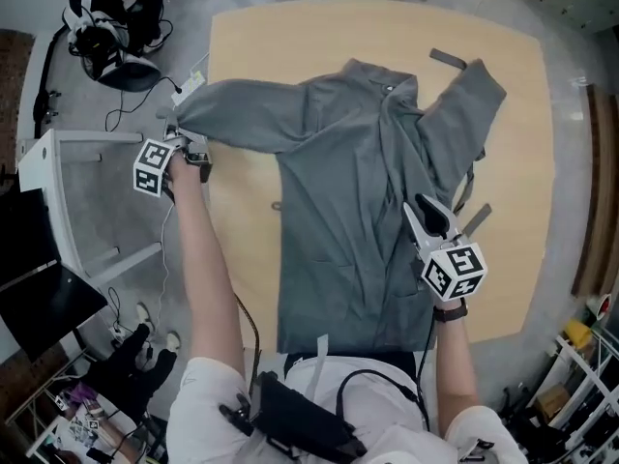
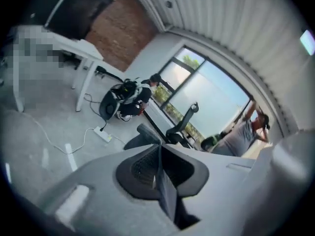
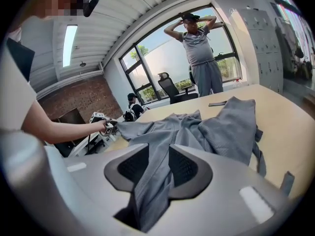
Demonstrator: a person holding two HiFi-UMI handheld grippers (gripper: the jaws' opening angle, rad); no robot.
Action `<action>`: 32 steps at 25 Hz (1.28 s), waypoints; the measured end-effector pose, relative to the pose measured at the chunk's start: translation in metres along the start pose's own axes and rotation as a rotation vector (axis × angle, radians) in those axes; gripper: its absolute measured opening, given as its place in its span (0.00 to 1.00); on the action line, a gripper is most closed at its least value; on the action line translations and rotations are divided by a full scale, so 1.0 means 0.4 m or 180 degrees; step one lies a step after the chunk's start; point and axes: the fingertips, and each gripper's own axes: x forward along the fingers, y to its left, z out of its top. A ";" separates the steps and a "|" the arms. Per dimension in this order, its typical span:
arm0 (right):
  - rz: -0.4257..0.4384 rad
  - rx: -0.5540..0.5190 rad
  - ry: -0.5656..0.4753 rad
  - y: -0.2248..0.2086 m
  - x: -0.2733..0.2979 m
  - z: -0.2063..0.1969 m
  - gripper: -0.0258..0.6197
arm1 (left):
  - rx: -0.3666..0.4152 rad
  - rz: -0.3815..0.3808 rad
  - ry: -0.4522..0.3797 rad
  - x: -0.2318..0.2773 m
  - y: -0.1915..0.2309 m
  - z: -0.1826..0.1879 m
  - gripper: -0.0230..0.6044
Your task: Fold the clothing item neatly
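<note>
So the counter (image 1: 242,56) is a pale wood top with rounded corners, standing on a grey concrete floor (image 1: 106,220). The grey shirt (image 1: 348,191) lies spread across the middle of it, front up. One sleeve (image 1: 242,114) is stretched out past the counter's left edge and the other is flopped up toward the far right corner, near a small dark strip (image 1: 447,58) lying on the wood.

The left gripper (image 1: 191,150) is clamped shut on the end of that stretched sleeve, just off the counter's edge. The right gripper (image 1: 421,211) is closed on a bunched fold of the shirt on its right side, with the cloth running straight between the pads.

Room-wise: a white table (image 2: 83,48) by a brick wall (image 2: 118,28), a power strip (image 2: 102,134) with its cable on the floor, an office chair (image 2: 184,122), a big arched window (image 2: 216,102), and a person (image 3: 199,48) standing with hands behind their head. As for print, each gripper's cube (image 1: 153,167) carries black-and-white square markers.
</note>
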 end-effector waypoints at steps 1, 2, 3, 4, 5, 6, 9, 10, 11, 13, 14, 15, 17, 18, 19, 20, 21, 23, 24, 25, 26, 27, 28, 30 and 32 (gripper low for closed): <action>0.0026 0.0017 -0.0027 0.011 -0.003 0.001 0.24 | -0.0196 0.0007 -0.0087 -0.042 0.047 0.028 0.07; 0.0052 0.0023 -0.0042 0.024 -0.006 0.002 0.24 | -0.0315 0.0038 -0.0138 -0.080 0.094 0.050 0.07; 0.0075 0.0015 -0.0049 0.040 -0.013 0.003 0.24 | -0.0375 0.0083 -0.0168 -0.117 0.141 0.067 0.07; 0.0092 -0.0006 -0.0058 0.059 -0.024 0.005 0.24 | -0.0404 0.0122 -0.0189 -0.151 0.183 0.078 0.07; 0.0103 -0.0038 -0.0075 0.078 -0.038 0.009 0.24 | -0.0438 0.0127 -0.0212 -0.180 0.215 0.087 0.07; 0.0105 -0.0073 -0.0099 0.093 -0.053 0.015 0.24 | -0.0498 0.0077 -0.0252 -0.199 0.231 0.094 0.07; 0.0074 -0.0150 -0.0159 0.113 -0.097 0.031 0.24 | -0.0613 -0.0296 -0.0493 -0.223 0.175 0.123 0.07; 0.0061 -0.0162 -0.0156 0.117 -0.112 0.028 0.24 | -0.0534 -0.0455 -0.0569 -0.236 0.128 0.134 0.07; 0.0047 -0.0168 -0.0147 0.120 -0.128 0.022 0.24 | -0.0401 -0.0634 -0.0616 -0.251 0.070 0.145 0.07; 0.0018 -0.0158 -0.0146 0.124 -0.157 0.013 0.24 | -0.0047 -0.1019 -0.0615 -0.279 -0.070 0.160 0.07; 0.0001 -0.0147 -0.0171 0.125 -0.173 0.015 0.24 | 0.0148 -0.1205 -0.0571 -0.291 -0.146 0.157 0.07; -0.0017 -0.0133 -0.0210 0.124 -0.191 0.019 0.24 | 0.0358 -0.1391 -0.0500 -0.302 -0.228 0.143 0.07; -0.0063 -0.0087 -0.0298 0.115 -0.224 0.031 0.24 | 0.0860 -0.1790 -0.0297 -0.331 -0.407 0.079 0.07; -0.0088 -0.0053 -0.0340 0.106 -0.238 0.037 0.24 | 0.1158 -0.2007 -0.0179 -0.351 -0.501 0.030 0.07; -0.0113 -0.0010 -0.0382 0.097 -0.250 0.041 0.24 | 0.1483 -0.2228 -0.0050 -0.375 -0.592 -0.032 0.07; -0.0141 0.0040 -0.0424 0.088 -0.261 0.044 0.24 | 0.1834 -0.2435 0.0085 -0.403 -0.673 -0.104 0.07; -0.0171 0.0093 -0.0463 0.079 -0.272 0.043 0.24 | 0.2208 -0.2616 0.0215 -0.435 -0.739 -0.186 0.07; -0.0231 0.0176 -0.0520 0.063 -0.290 0.039 0.23 | 0.2910 -0.2921 0.0484 -0.514 -0.822 -0.368 0.07; -0.0254 0.0198 -0.0531 0.055 -0.295 0.035 0.23 | 0.3185 -0.3066 0.0650 -0.559 -0.839 -0.465 0.07; -0.0272 0.0212 -0.0529 0.047 -0.298 0.030 0.23 | 0.3414 -0.3203 0.0857 -0.603 -0.836 -0.567 0.07; -0.0285 0.0227 -0.0516 0.039 -0.299 0.022 0.23 | 0.3625 -0.3306 0.1111 -0.643 -0.811 -0.670 0.07; -0.0296 0.0247 -0.0490 0.030 -0.297 0.011 0.23 | 0.3853 -0.3353 0.1403 -0.676 -0.762 -0.772 0.07; -0.0308 0.0267 -0.0452 0.021 -0.294 -0.003 0.23 | 0.4128 -0.3342 0.1704 -0.704 -0.692 -0.869 0.11; -0.0350 0.0297 -0.0336 -0.001 -0.280 -0.039 0.25 | 0.4711 -0.3219 0.2183 -0.759 -0.543 -1.014 0.22; -0.0406 0.0273 -0.0186 -0.022 -0.254 -0.077 0.28 | 0.4880 -0.3033 0.2449 -0.808 -0.443 -1.077 0.22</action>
